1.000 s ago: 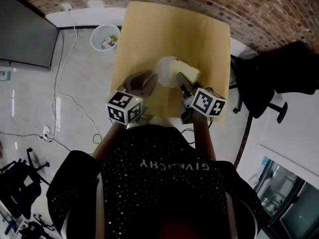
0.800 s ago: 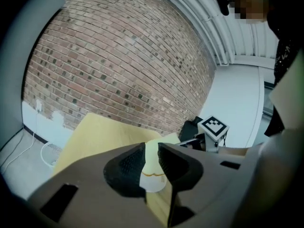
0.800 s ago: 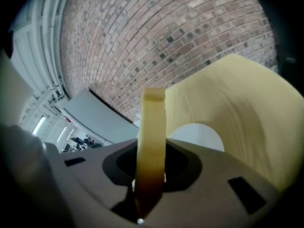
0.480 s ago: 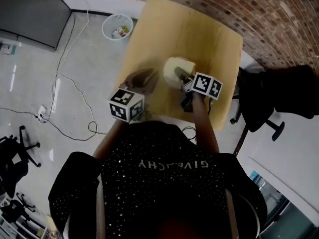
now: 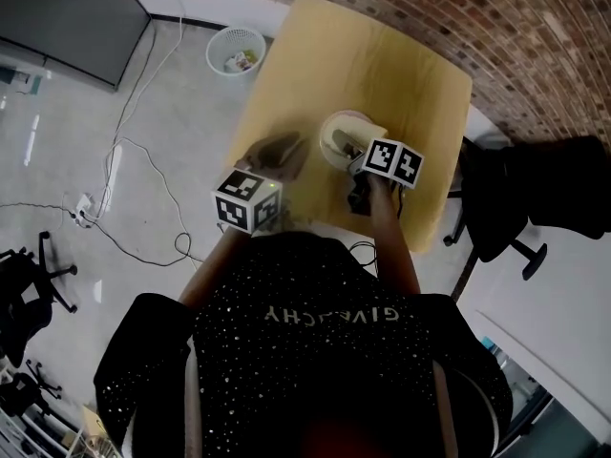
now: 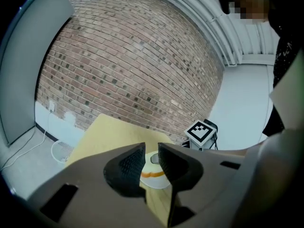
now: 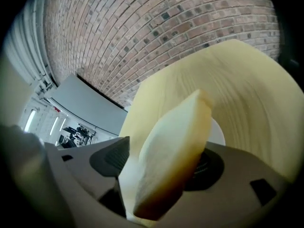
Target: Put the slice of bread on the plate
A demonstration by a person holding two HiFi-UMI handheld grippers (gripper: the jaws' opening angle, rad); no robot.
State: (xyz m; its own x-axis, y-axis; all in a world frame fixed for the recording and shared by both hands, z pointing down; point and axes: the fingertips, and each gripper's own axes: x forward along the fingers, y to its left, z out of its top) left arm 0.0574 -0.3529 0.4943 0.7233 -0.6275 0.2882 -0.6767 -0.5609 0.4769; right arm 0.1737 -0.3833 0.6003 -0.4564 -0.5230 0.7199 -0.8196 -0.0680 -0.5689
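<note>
The pale slice of bread (image 7: 171, 156) stands on edge, tilted, between the jaws of my right gripper (image 7: 161, 165), which are opening. It leans on the right pad, and a gap shows at the left pad. The white plate (image 7: 216, 132) lies right under it. In the head view the right gripper (image 5: 355, 149) reaches over the plate (image 5: 334, 134) in the middle of the wooden table (image 5: 382, 65). My left gripper (image 5: 272, 151) hovers left of the plate. Its jaws (image 6: 151, 158) stand almost together with nothing in them, and the plate (image 6: 154, 178) shows through the slit.
A white wastebasket (image 5: 237, 51) stands on the floor past the table's left corner. A black office chair (image 5: 535, 189) is at the right of the table. Cables lie on the floor at the left. A brick wall (image 6: 133, 65) runs behind the table.
The right gripper has come down with the bread from above the plate's right side onto the plate. The left gripper has hardly moved.
</note>
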